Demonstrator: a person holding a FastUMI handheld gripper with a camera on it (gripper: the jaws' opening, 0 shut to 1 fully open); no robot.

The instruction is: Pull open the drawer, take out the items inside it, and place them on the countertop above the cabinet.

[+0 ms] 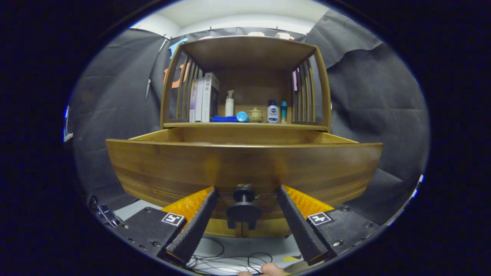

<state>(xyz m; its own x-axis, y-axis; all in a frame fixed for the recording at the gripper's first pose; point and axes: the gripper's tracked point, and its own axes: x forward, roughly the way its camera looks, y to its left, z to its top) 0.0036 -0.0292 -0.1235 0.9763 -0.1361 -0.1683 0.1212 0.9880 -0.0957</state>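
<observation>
The wooden cabinet's drawer (244, 163) is pulled out toward me, its curved front panel close ahead; its inside is hidden behind that panel. A dark round knob (244, 209) sticks out of the panel's lower middle. My gripper (245, 193) stands open, one finger on each side of the knob with a clear gap to both, touching neither. Above the drawer runs the countertop (245, 125) of the cabinet.
On the countertop stand books (204, 99), a blue cloth (224, 119), a white spray bottle (229, 103), a small pot (255, 114) and two more bottles (277, 111). Slatted side walls and a roof board enclose it. Cables (230, 260) lie on the floor below, beside a fingertip.
</observation>
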